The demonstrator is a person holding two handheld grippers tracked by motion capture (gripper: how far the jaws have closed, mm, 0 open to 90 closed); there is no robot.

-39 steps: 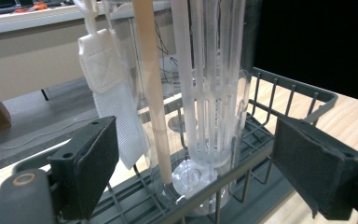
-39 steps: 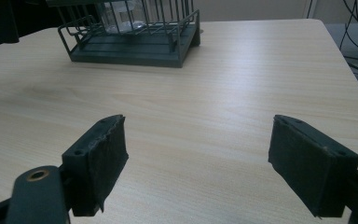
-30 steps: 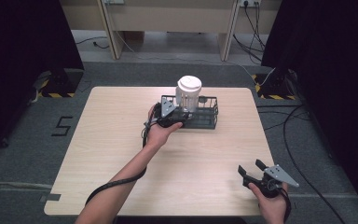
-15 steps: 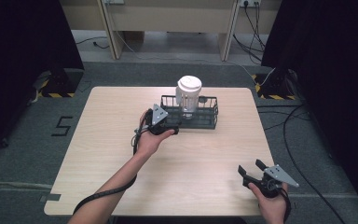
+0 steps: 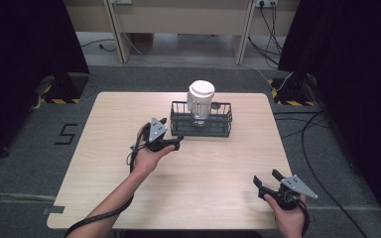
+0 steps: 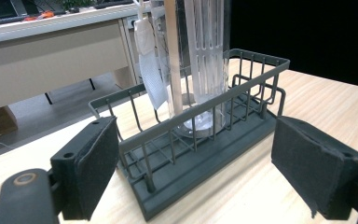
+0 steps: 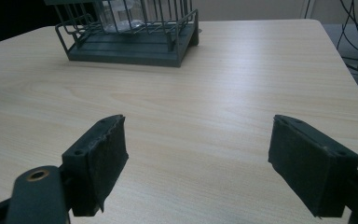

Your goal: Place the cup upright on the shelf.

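Note:
A dark wire basket [image 5: 201, 120] stands at the back middle of the wooden table [image 5: 119, 119]. In it a clear ribbed cup [image 5: 200, 101] with a white lid stands upright. My left gripper [image 5: 172, 132] hovers just left of the basket's near left corner, open and empty. Through its jaws I see the basket [image 6: 200, 140], the cup [image 6: 207, 56], a wooden stick [image 6: 172, 56] and a white paper packet [image 6: 150, 65]. My right gripper [image 5: 267, 177] rests open at the table's near right, well apart from the basket [image 7: 130, 37].
A pale desk [image 5: 178, 15] stands beyond the table. Cables [image 5: 322, 134] run over the floor at the right. Black curtains hang on both sides. Bare tabletop [image 7: 223, 93] lies between my right gripper [image 7: 198, 168] and the basket.
My left gripper has drawn back from the basket, toward the person and to the left, with nothing in its jaws. The cup stays in the basket. The right gripper has not moved.

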